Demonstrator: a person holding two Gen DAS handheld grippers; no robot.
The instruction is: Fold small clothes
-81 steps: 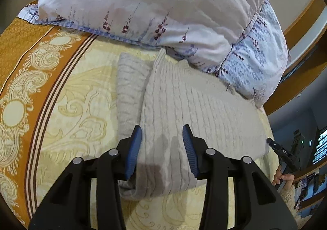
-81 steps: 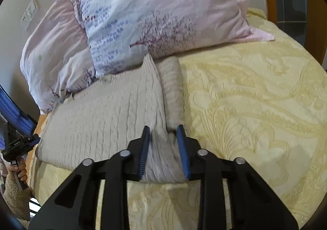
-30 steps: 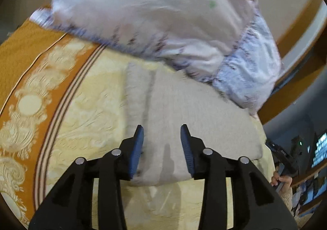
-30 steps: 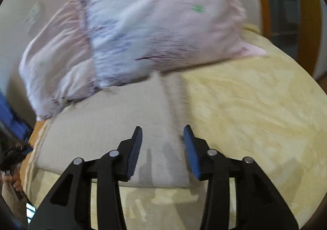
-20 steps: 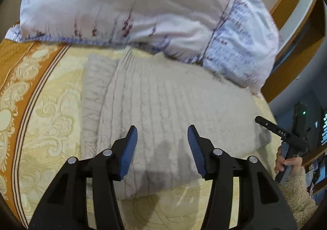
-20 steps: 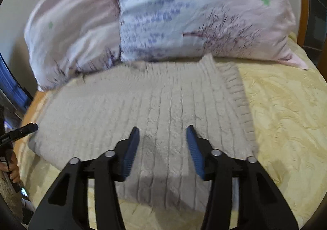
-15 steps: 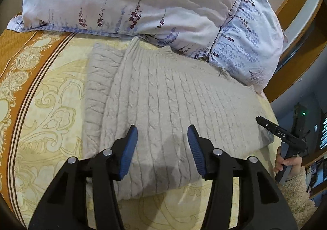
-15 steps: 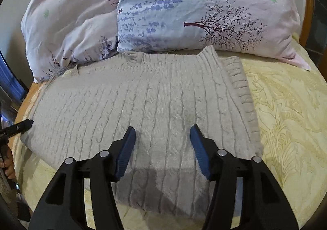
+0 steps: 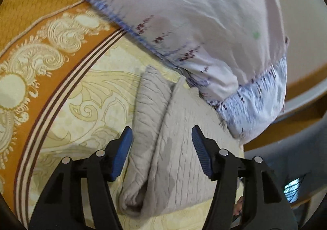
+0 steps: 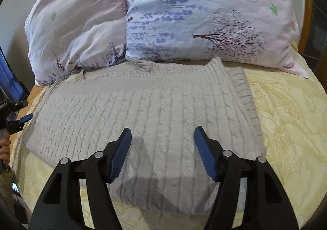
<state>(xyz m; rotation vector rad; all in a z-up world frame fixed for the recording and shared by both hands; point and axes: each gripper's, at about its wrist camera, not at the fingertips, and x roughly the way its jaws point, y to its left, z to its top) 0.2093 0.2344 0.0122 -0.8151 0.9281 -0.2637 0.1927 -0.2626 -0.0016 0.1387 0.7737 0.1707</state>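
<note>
Since half a second ago I've swung my left gripper (image 9: pixel 161 148) toward the sweater's (image 10: pixel 143 111) folded side edge, while my right gripper (image 10: pixel 161 148) stays over its near hem; both are spread wide, holding nothing. No writing is readable. The beige cable-knit sweater lies flat on the yellow bedspread (image 10: pixel 286 119), its far edge against the floral pillows (image 10: pixel 204 15).

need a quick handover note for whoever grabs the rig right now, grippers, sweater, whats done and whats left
Left gripper: jaws open, empty, over the sweater's folded side edge.
Right gripper: jaws open, empty, over the sweater's near hem.
Sweater: flat on the yellow bedspread, top edge against the pillows.
Done: one side panel is folded under the body.
Left: likely fold the body smaller; nothing is gripped yet.
</note>
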